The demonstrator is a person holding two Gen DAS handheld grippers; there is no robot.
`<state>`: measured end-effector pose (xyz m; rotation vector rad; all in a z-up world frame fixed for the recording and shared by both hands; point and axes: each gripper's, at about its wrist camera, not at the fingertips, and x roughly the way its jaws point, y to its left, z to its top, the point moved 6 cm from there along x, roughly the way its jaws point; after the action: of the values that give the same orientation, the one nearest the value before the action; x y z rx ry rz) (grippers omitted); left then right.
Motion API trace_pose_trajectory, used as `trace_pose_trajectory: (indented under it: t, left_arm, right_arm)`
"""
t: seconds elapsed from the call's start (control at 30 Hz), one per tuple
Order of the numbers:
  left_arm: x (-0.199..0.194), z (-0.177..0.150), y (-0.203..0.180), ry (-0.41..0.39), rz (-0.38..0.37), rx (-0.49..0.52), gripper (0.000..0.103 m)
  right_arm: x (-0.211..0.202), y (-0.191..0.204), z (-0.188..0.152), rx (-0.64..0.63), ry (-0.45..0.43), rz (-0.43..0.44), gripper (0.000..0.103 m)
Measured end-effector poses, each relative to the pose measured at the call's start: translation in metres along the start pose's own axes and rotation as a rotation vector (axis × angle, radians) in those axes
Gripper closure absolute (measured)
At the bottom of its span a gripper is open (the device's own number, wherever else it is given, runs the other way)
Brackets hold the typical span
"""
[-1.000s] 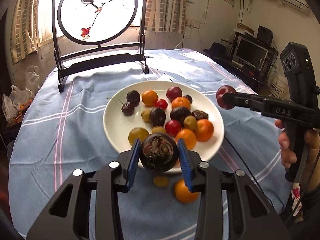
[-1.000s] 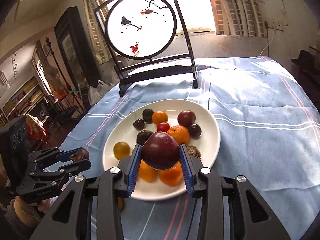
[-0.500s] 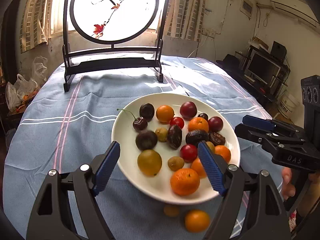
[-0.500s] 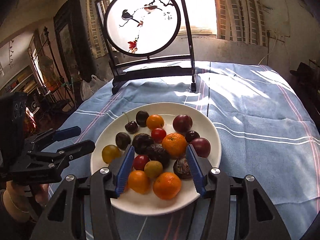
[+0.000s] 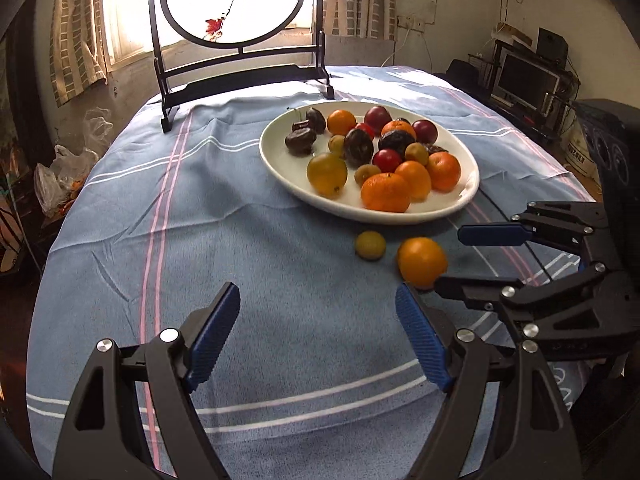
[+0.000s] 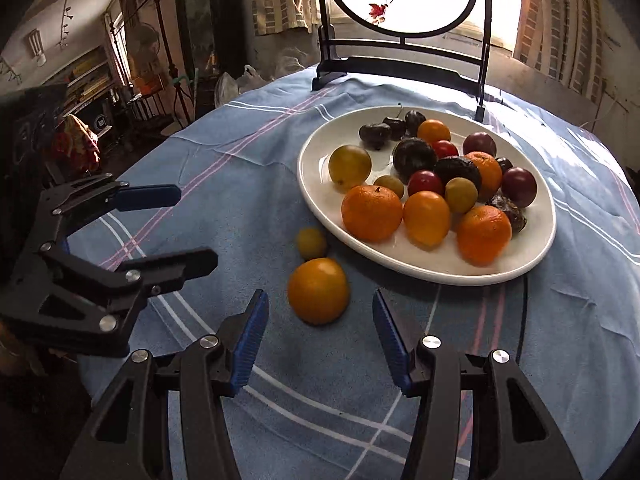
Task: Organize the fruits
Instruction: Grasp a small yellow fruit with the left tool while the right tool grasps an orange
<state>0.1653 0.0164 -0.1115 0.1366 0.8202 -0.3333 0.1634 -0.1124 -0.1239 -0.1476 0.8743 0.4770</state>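
Both tools, left (image 5: 318,344) and right (image 6: 316,342), gape empty. The orange (image 6: 318,290) lies beside the plate (image 6: 536,256); closing off-centre could roll it off the worktop.

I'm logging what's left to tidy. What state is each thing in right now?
Left gripper: jaws open, holding nothing.
Right gripper: jaws open, holding nothing.
Orange fruit: loose on the tablecloth, off the plate.
Small yellow-green fruit: loose on the tablecloth beside it.
White plate: filled with mixed fruit.
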Motion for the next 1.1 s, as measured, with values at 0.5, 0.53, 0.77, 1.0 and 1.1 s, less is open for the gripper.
trace_pose_trajectory:
  t: [0.5, 0.53, 0.77, 1.0, 1.1]
  left_arm:
    - [0.035, 0.018, -0.038, 0.036, -0.015, 0.057, 0.025]
    - [0.041, 0.02, -0.042, 0.044, -0.011, 0.065, 0.029]
    - [0.075, 0.027, -0.051, 0.137, -0.034, 0.074, 0.068]
    - [0.067, 0.027, -0.05, 0.107, -0.027, 0.082, 0.08]
    - [0.057, 0.021, -0.05, 0.099, -0.037, 0.083, 0.081]
  right_arm:
    - [-0.054, -0.059, -0.038, 0.2, -0.135, -0.015, 0.066]
    - [-0.056, -0.067, -0.043, 0.222, -0.138, -0.019, 0.066]
    - [-0.055, -0.088, -0.06, 0.264, -0.138, -0.017, 0.066]
    - [-0.057, -0.089, -0.06, 0.27, -0.149, 0.0, 0.066]
    - [-0.057, -0.088, -0.06, 0.266, -0.149, 0.0, 0.066]
